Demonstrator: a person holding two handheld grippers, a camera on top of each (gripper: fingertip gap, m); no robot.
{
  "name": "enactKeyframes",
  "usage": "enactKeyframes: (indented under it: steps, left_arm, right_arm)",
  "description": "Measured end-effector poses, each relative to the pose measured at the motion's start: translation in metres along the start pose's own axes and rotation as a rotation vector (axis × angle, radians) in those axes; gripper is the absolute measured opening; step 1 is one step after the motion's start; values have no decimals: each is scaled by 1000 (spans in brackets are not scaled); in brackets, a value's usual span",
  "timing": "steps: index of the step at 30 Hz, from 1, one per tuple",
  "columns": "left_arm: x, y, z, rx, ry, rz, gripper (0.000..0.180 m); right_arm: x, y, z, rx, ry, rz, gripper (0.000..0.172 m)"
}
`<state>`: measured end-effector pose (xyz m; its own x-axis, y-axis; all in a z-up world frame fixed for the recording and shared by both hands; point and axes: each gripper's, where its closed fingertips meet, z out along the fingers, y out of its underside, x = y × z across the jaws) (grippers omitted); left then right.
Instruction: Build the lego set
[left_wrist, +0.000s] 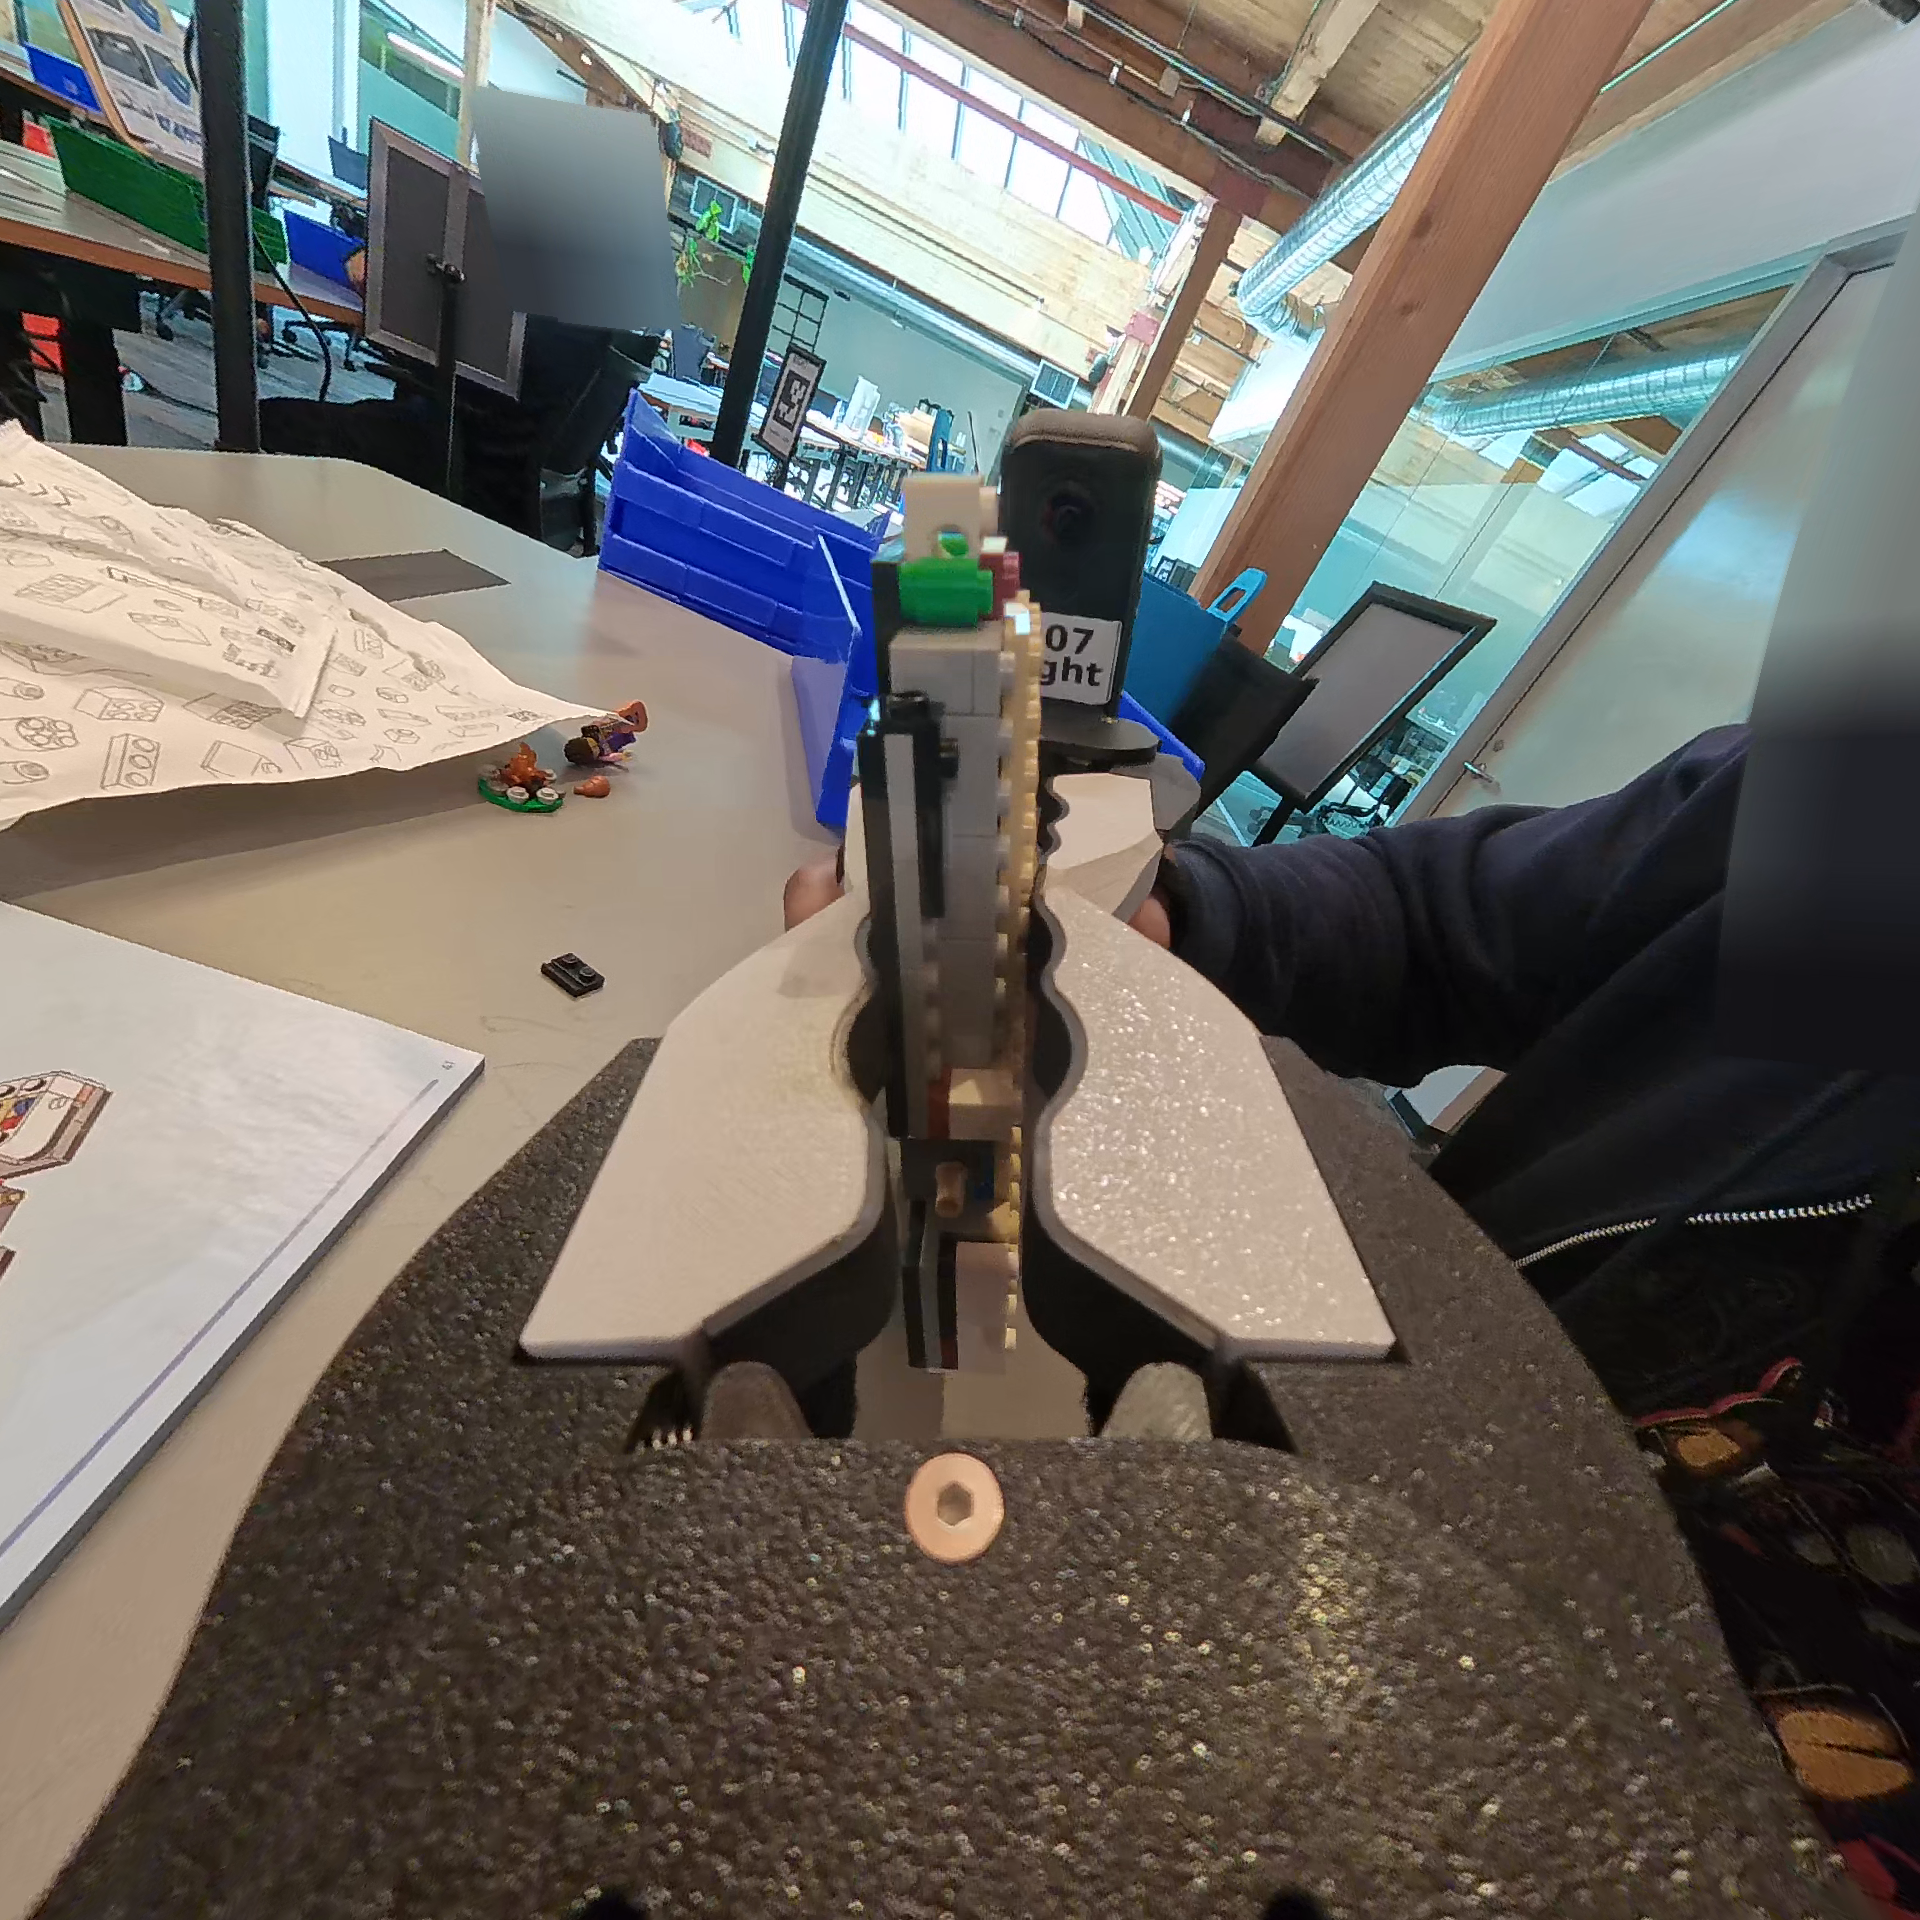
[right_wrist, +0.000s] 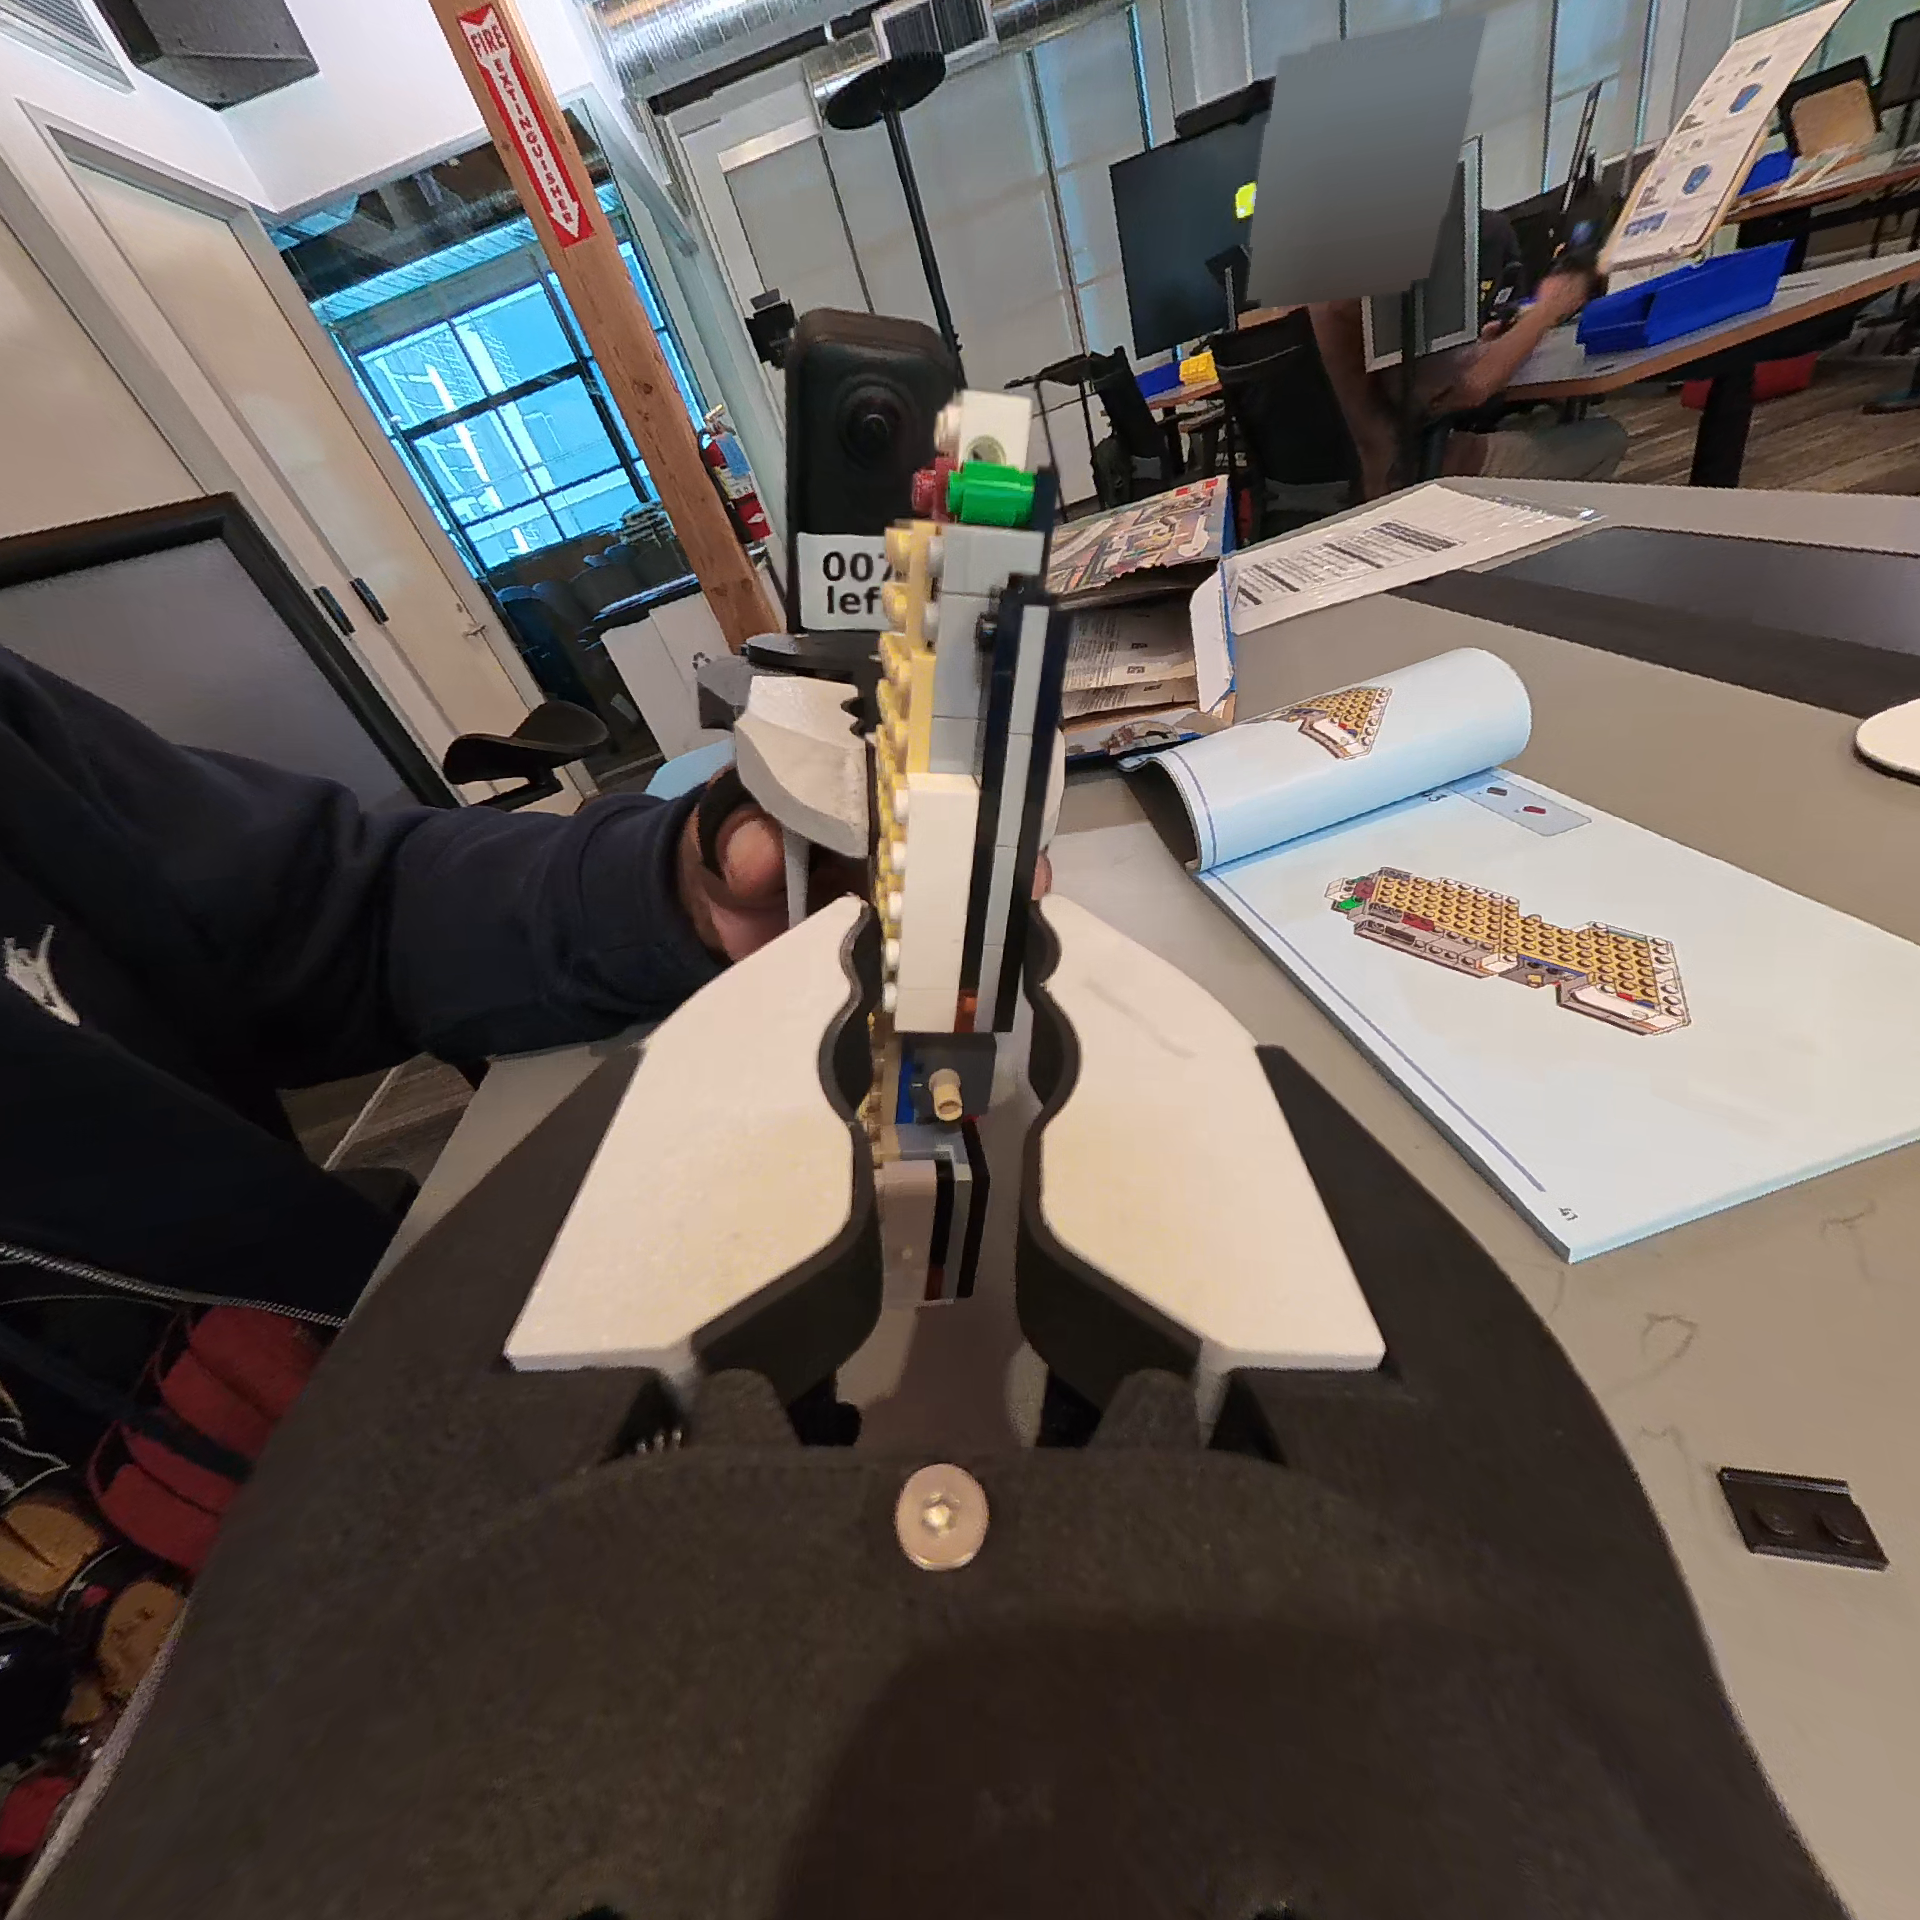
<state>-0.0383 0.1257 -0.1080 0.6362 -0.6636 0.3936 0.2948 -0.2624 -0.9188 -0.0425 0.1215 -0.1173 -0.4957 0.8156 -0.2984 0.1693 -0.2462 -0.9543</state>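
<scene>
A long brick model of grey, tan, black and white parts, with a green piece at its far tip, stands edge-on between my two grippers (left_wrist: 951, 831) and also shows in the right wrist view (right_wrist: 961, 790). My left gripper (left_wrist: 951, 925) is shut on its near end, both pads pressed on its sides. My right gripper (right_wrist: 951, 935) is shut on the same model from the opposite end. Each gripper faces the other: the right one shows behind the model (left_wrist: 1107, 821), and the left one shows behind it (right_wrist: 800, 769). The model is held above the grey table (left_wrist: 416, 894).
An open instruction booklet (right_wrist: 1558, 987) lies on the table, seen also at the left (left_wrist: 208, 1195). A small black plate (left_wrist: 572, 974) lies loose (right_wrist: 1801, 1519). A printed paper bag (left_wrist: 208, 644), small figure pieces (left_wrist: 520, 779) and blue bins (left_wrist: 727, 540) sit farther back. A dark sleeve (left_wrist: 1507, 935) is at the right. The grippers are tip to tip, or close to it.
</scene>
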Motion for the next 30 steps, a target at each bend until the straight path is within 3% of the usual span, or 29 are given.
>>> enactKeyframes:
  steps: [6, 30]
  left_arm:
    - [-1, -1, -1, 8, -3, -10, 24]
    - [-1, 0, -1, 1, 29, -32, 32]
  right_arm:
    - [0, -5, 0, 23, 37, -48, 34]
    - [6, -16, -9, 103, -7, 67, 24]
